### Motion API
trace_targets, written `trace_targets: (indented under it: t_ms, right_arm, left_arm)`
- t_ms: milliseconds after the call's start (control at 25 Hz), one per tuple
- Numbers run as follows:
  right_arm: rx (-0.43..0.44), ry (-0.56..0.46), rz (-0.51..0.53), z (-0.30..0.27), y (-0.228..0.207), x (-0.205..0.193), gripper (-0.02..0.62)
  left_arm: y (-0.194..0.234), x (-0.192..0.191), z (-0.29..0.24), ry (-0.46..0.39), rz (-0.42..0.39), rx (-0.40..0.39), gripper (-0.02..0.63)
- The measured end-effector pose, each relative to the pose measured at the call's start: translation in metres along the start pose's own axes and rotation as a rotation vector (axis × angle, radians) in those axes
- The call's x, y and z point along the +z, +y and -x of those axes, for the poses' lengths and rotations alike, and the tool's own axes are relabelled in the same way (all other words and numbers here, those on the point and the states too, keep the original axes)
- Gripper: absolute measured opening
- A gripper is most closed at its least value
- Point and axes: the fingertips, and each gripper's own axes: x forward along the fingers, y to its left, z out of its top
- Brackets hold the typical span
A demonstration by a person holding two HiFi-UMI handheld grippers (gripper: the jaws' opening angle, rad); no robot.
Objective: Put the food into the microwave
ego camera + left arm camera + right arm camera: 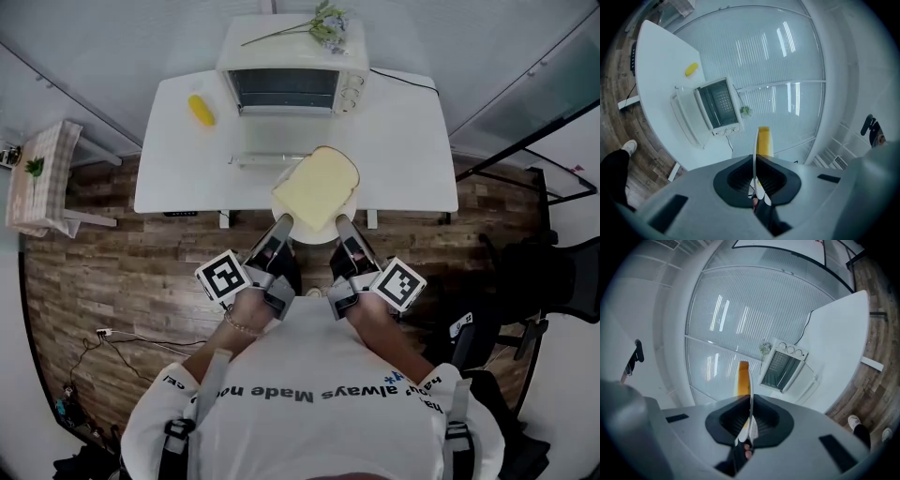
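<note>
Corn [201,110] lies on the left of the table [403,150]. Left gripper [281,223] and right gripper [342,223] are each clamped on the plate [314,236] rim. Bread slice [317,187] sits on the plate, held up in front of the microwave [286,70], whose door is open.

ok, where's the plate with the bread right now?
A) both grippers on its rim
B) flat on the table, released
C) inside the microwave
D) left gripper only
A: the left gripper and right gripper each pinch the near rim of the plate, bread on top, short of the microwave.
</note>
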Motion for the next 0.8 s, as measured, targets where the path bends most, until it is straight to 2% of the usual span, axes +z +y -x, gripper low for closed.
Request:
trace_targets:
  t_ms: [480,800]
  right_arm:
    - [-0.012,-0.003,0.007,-0.137,0.003,0.024,0.025]
    - [-0.025,-0.007,0.001,-0.211,0.001,0.037,0.025]
  left_arm:
    - [0.023,0.125,-0.058,0.006,0.000,0.004,0.018]
    - [0.039,0.191,-0.091,0.013,0.015,0.003,0.018]
